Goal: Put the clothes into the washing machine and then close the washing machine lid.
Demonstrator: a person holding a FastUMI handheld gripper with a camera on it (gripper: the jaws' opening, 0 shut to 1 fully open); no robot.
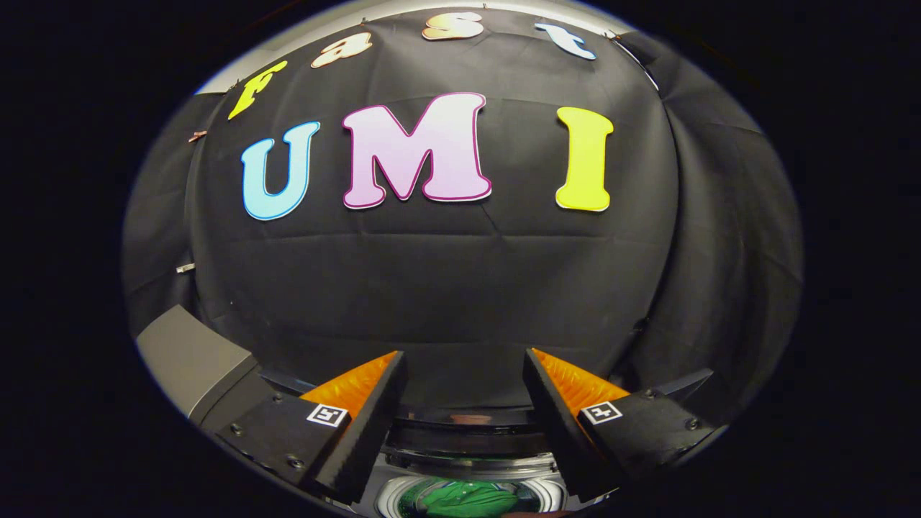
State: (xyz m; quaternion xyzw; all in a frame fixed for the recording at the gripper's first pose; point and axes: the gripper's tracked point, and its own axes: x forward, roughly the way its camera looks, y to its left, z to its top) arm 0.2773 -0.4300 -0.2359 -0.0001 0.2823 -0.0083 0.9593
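— What is closest to the camera?

— The gripper, its two fingers spread wide apart with nothing between them — they hold nothing.

— And the clothes?

— A green garment lies low between the fingers, beneath them, down inside the washing machine's drum. The pale ribbed wall of the drum curves around it on both sides.

— Is the machine shut?

— No. The garment shows through the open mouth, ringed by the dark rim of the washing machine just past it. I cannot make out the lid itself with any certainty.

— Anything beside it?

— A grey slab-like panel stands off beyond the left finger; what it belongs to I cannot tell.

— And farthest off?

— The booth's wall of black cloth, creased and hanging behind the machine, with folds of the same cloth on each side.
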